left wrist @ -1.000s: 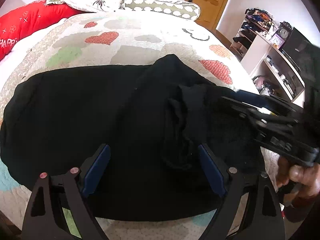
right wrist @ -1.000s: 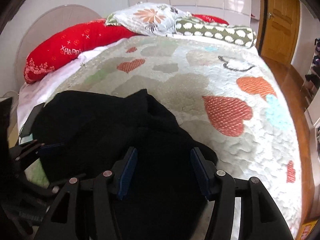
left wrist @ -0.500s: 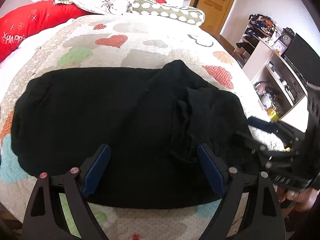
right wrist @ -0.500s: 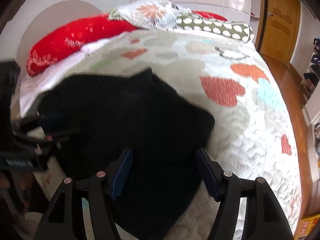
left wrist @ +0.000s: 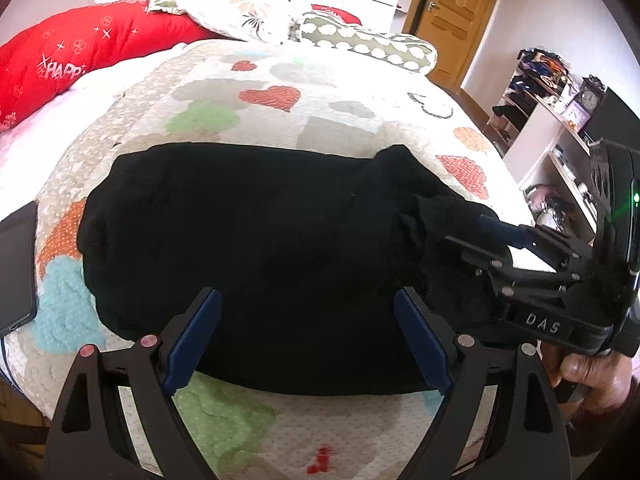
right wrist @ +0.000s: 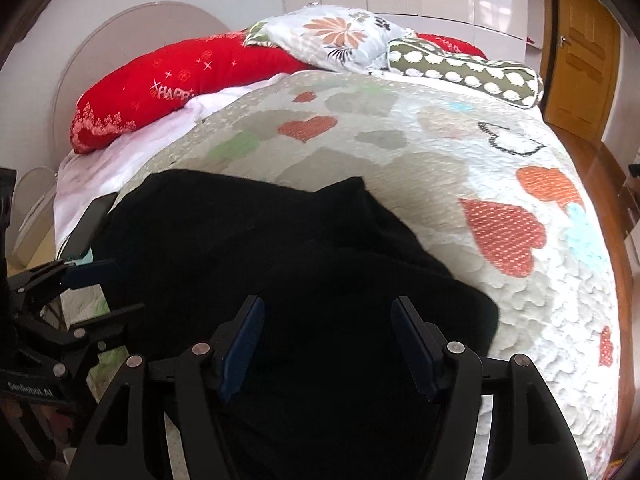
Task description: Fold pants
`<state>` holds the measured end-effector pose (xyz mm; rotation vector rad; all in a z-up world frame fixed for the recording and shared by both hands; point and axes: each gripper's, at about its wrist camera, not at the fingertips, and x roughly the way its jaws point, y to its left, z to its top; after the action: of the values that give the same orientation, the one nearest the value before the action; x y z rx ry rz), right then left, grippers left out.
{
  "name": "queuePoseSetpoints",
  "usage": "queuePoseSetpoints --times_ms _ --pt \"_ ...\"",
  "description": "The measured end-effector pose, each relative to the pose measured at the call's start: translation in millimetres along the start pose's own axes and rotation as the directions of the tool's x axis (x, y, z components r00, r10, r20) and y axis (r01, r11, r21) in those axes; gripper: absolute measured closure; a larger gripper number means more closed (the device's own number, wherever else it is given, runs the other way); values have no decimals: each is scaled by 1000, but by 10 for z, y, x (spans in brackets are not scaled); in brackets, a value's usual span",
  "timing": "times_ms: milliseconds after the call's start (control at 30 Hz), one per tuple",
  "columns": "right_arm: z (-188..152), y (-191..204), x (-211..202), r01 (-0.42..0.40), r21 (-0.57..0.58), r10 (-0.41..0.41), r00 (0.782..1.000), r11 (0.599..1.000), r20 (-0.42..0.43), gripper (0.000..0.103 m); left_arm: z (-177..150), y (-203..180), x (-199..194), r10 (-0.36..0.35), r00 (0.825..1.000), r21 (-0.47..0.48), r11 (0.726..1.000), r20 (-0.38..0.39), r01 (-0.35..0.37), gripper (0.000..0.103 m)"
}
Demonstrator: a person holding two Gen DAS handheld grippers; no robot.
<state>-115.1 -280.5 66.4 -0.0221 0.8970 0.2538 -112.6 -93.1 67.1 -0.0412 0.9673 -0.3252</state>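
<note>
Both the left claw (left wrist: 306,334) and right claw (right wrist: 326,344) gape empty; the bunched black fabric pants (left wrist: 256,240) at three o'clock may fold crooked.

A: We list the left gripper (left wrist: 308,336): black frame, blue pads, two reddish rivets on its left finger, silver ones on its right.

B: We add the right gripper (right wrist: 328,344): black frame, blue pads, silver rivets. Seen side-on, white "DAS" lettering and a green light. A hand (left wrist: 592,372) with a dark maroon sleeve.
</note>
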Motion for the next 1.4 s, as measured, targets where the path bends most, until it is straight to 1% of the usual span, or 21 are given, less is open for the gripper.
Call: queuePoseSetpoints --times_ms 100,267,433,533,700,800,900,967,1033,1067,1100,1133,1167,1200,1233,1267,1333,1367,1400 --pt "14 -1 13 2 9 -2 1000 1000 -3 35 7 -1 6 -5 1000 1 1000 -3 5 14" --pt "82 -124 5 26 29 -26 1000 999 1 35 13 -143 15 -60 998 27 998 -7 60 14" --pt "127 -206 117 60 13 -59 998 998 -22 35 16 -334 133 -66 997 62 996 -29 68 14" --pt "155 -245 221 47 20 -47 998 999 -30 35 31 -386 242 -40 998 66 997 -39 42 14" --pt "224 -279 419 33 33 -31 999 999 -44 35 18 -385 370 -29 997 57 998 -67 33 14" --pt "259 -272 352 27 28 -26 999 999 -39 35 6 -363 362 -43 997 55 997 -67 47 14" --pt "335 -319 243 1 52 -1 1000 999 1 35 -2 -340 365 -53 996 43 998 -67 56 14" --pt "399 -337 254 -9 58 8 1000 998 7 35 -8 -347 375 -51 997 47 997 -64 54 14" --pt "488 -329 349 -5 49 5 1000 999 -1 35 -12 -350 373 -52 997 50 997 -60 55 14" --pt "514 -324 387 -12 46 12 1000 999 -4 38 -10 -345 372 -56 997 48 997 -60 59 14" --pt "555 -323 455 -31 48 31 999 998 -12 44 -8 -337 365 -62 996 46 997 -61 65 14" --pt "578 -320 505 -53 51 54 998 997 -22 63 -3 -322 345 -70 996 43 996 -61 73 14" --pt "604 -310 571 -82 51 84 996 995 -39 85 18 -297 318 -79 995 40 996 -55 81 14" --pt "622 -292 631 -95 38 97 994 995 -55 92 55 -250 269 -80 996 35 996 -38 82 14" --pt "623 -284 650 -77 24 79 995 997 -60 99 109 -180 211 -67 998 25 997 -13 68 14" --pt "620 -298 644 -60 15 61 997 998 -54 101 162 -109 164 -53 999 15 998 9 53 14" --pt "606 -401 585 -92 52 94 995 994 -34 101 297 89 117 -11 999 -4 1000 41 11 14" --pt "601 -452 558 -95 71 97 995 993 -24 101 355 191 129 21 999 -19 1000 47 -20 14" --pt "593 -482 536 -95 77 96 995 993 -18 101 439 356 161 70 996 -56 996 47 -67 14"
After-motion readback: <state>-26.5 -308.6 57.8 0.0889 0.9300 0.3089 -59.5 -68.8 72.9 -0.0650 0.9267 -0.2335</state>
